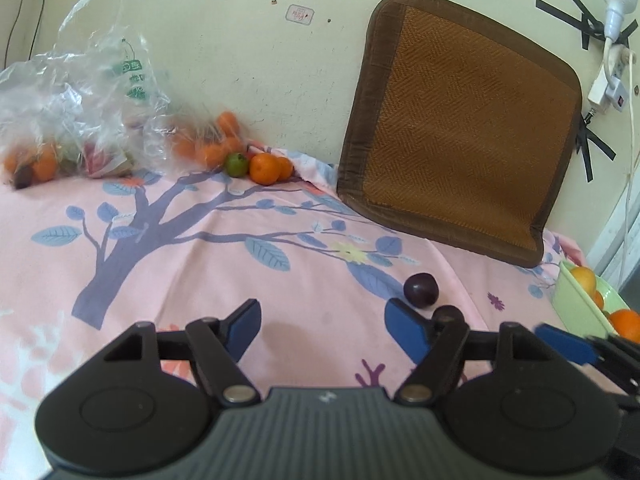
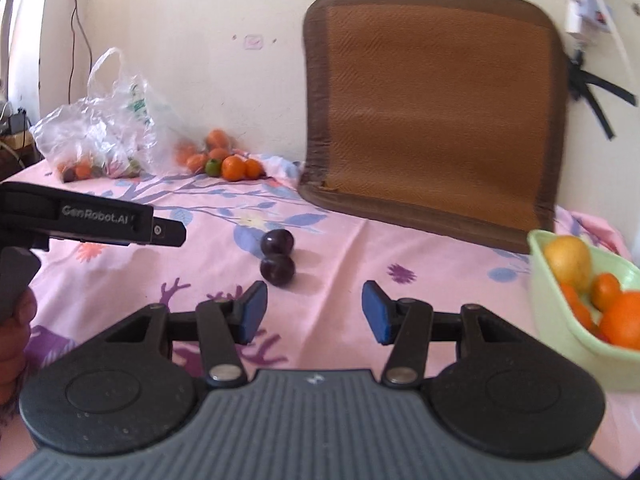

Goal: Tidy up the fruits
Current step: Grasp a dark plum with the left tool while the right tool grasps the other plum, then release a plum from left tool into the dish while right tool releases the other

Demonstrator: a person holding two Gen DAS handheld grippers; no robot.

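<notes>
Purple plums (image 2: 277, 256) are seen touching on the cloth (image 2: 340, 248); left gripper (image 1: 322, 330) and right gripper (image 2: 314, 312) are held released.

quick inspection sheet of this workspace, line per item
surface: pink sheet with a tree print.
job's things: two plums touching, mid-sheet; green tub at right holding oranges and a yellow fruit; loose oranges and a green fruit by the wall.
clutter: plastic bag with more fruit inside; brown cushion leaning on the wall.
grippers: left gripper open, empty; right gripper open, empty, the plums just ahead of it.
cables: white cord and power strip at right; dark wire at left.
surroundings: cream wall with black tape marks.
</notes>
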